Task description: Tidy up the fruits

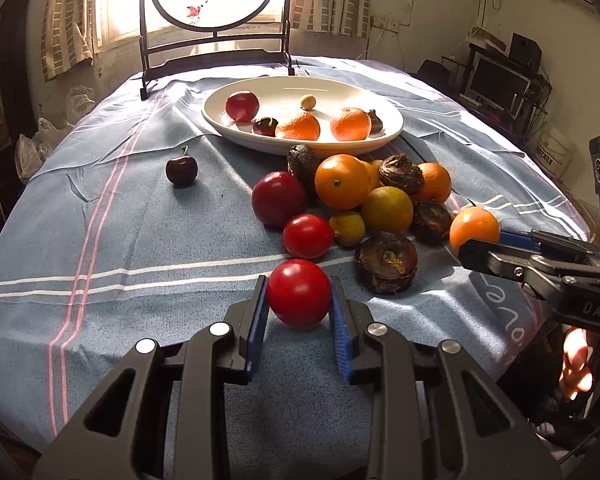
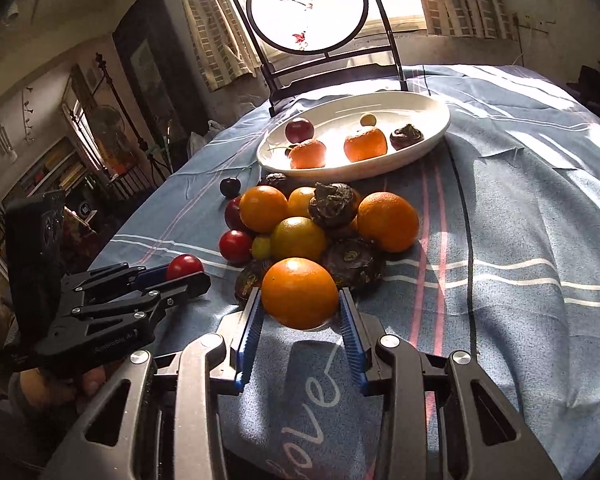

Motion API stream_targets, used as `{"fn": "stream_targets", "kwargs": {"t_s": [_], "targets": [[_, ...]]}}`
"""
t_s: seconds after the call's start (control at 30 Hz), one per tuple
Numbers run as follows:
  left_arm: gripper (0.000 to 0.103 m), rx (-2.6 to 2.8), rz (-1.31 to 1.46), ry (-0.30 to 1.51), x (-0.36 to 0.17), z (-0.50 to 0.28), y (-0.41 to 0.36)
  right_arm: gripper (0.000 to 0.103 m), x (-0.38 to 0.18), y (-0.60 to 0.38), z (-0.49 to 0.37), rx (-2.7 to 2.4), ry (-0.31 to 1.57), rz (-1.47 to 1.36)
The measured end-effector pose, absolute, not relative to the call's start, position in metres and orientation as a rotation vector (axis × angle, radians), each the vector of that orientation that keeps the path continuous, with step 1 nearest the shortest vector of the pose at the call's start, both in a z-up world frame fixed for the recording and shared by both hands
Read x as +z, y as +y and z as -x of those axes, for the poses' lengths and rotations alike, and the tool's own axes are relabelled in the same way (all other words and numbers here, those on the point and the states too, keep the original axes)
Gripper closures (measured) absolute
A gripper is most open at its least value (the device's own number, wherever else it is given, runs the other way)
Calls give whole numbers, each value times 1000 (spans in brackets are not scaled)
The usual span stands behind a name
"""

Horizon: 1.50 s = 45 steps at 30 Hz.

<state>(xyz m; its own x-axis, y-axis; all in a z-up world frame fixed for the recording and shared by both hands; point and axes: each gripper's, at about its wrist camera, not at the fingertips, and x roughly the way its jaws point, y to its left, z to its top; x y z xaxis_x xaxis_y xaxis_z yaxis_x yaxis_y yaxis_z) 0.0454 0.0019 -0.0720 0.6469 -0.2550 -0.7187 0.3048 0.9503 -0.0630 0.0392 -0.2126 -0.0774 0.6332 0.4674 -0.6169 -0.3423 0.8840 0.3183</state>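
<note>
The left gripper [image 1: 299, 304] clamps a round red tomato [image 1: 299, 294] just above the blue striped cloth [image 1: 120, 240]; the right gripper [image 2: 299, 304] clamps a round orange citrus fruit [image 2: 299, 298]. Beyond them sits the loose fruit pile [image 1: 364, 200], then the white oval ceramic dish [image 1: 260, 136] already holding 2 oranges. Both pickups look done; next, carry each forward over the pile to the dish and release.

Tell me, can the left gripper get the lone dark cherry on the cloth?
Probably not yet: the left gripper already holds a red tomato. The cherry itself sits alone, nothing blocking it.
</note>
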Motion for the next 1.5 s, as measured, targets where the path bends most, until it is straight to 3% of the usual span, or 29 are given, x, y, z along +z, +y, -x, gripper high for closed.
{"fn": "stream_targets", "kwargs": {"t_s": [0.23, 0.47, 0.8, 0.83, 0.87, 0.93, 1.13, 1.43, 1.5], "targets": [[75, -338, -60, 750, -36, -64, 0, 65, -38, -236, -70, 447, 680, -205], [75, -369, -64, 735, -6, -133, -19, 65, -17, -249, -149, 420, 688, -227], [74, -339, -48, 853, -35, -231, -44, 65, -42, -233, -236, 374, 776, -235], [70, -327, -48, 854, -37, -234, -44, 63, -42, -231, -238, 369, 773, -228], [59, -318, -41, 855, -37, -235, -42, 61, -41, -230, -237, 359, 763, -218], [49, -313, -19, 839, -32, -230, -37, 55, -36, -232, -230, 354, 732, -213], [42, -321, -37, 774, -13, -182, -20, 55, -28, -242, -183, 370, 708, -211], [42, -361, -134, 823, -43, -82, -7, 55, -53, -254, -79, 385, 700, -237], [47, -345, -158, 832, -54, -72, -6, 55, -57, -253, -63, 391, 696, -247]]}}
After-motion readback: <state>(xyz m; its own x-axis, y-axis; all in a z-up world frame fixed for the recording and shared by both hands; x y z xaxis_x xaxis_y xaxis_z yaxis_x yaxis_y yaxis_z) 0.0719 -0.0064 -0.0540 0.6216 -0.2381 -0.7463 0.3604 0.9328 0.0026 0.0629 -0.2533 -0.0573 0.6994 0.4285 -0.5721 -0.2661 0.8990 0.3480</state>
